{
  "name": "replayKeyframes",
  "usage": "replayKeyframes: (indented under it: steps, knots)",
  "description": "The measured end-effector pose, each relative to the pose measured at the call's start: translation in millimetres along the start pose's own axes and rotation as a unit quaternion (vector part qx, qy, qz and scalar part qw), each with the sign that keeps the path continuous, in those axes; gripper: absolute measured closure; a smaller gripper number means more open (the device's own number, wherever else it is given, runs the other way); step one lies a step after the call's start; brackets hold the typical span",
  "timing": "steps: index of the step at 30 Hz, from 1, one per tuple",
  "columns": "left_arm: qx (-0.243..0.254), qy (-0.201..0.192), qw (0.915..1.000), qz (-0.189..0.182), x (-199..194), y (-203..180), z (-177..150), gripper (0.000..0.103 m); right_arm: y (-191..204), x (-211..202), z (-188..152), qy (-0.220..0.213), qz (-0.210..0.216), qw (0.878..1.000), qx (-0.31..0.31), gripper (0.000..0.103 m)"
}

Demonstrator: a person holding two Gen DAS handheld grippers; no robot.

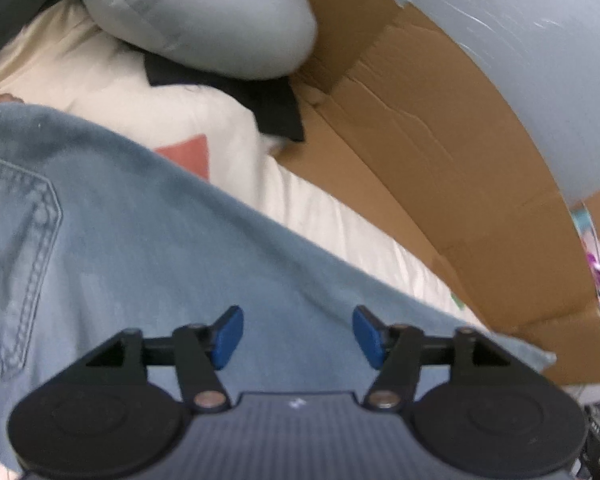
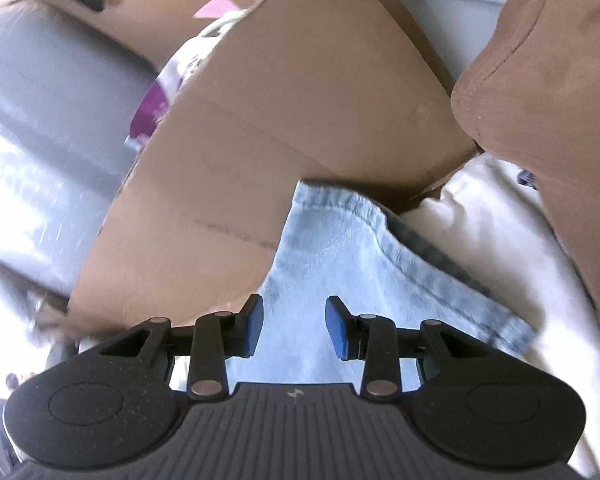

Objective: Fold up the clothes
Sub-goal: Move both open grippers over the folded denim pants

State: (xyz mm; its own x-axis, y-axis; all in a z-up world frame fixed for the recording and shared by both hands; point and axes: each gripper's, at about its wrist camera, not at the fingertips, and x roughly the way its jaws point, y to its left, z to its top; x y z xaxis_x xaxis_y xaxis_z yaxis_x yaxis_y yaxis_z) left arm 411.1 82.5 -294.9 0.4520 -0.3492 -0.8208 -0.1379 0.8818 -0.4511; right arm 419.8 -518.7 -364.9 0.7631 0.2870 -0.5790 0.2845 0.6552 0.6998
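While hovering over the jeans [image 1: 148, 240], left tongs [image 1: 298, 336] spread wide, gripping nothing. Right tongs [image 2: 294, 330] part-open, also empty. Denim sprawled across lower frame, beside cardboard [image 1: 440, 152], over cream fabric [image 1: 100, 76].

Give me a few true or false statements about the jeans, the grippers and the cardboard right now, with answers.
1. Both grippers hold a fold of the jeans. False: the left gripper and right gripper stand open with nothing between the pads.
2. A stitched pocket shows on the jeans. True.
3. The jeans are black. False: light blue.
4. Cardboard lies beyond the jeans' hem. True.
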Motion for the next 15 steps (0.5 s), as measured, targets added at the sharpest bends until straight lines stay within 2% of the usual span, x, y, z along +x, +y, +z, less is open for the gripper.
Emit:
replayKeyframes:
  steps: [3, 4, 7, 10, 13, 15]
  knots:
    - [0.018, -0.012, 0.9998, 0.004, -15.2, -6.9, -15.8, 0.036, 8.6, -9.9, -19.1, -0.004, -0.009, 1.0, -0.004, 0.061]
    - [0.024, -0.02, 0.9995, 0.009, -20.2, -10.2, -21.5, 0.036, 5.3, -13.7, -11.5, -0.003, -0.016, 1.0, -0.002, 0.059]
    - [0.036, -0.036, 0.9986, 0.014, -27.9, -16.9, -31.8, 0.028, -6.8, -19.4, -22.0, 0.005, -0.023, 1.0, 0.007, 0.059]
    - [0.048, -0.035, 0.9982, 0.013, -26.4, -25.8, -42.4, 0.027, -5.5, -32.0, -27.9, 0.006, -0.027, 1.0, 0.012, 0.057]
    - [0.062, -0.031, 0.9975, 0.007, -20.5, -38.5, -56.1, 0.027, 0.1, -42.6, -29.5, 0.012, -0.033, 0.999, -0.025, 0.054]
    - [0.075, -0.024, 0.9969, 0.004, -13.6, -46.7, -65.3, 0.027, -6.6, -43.0, -30.7, 0.014, -0.037, 0.999, -0.027, 0.053]
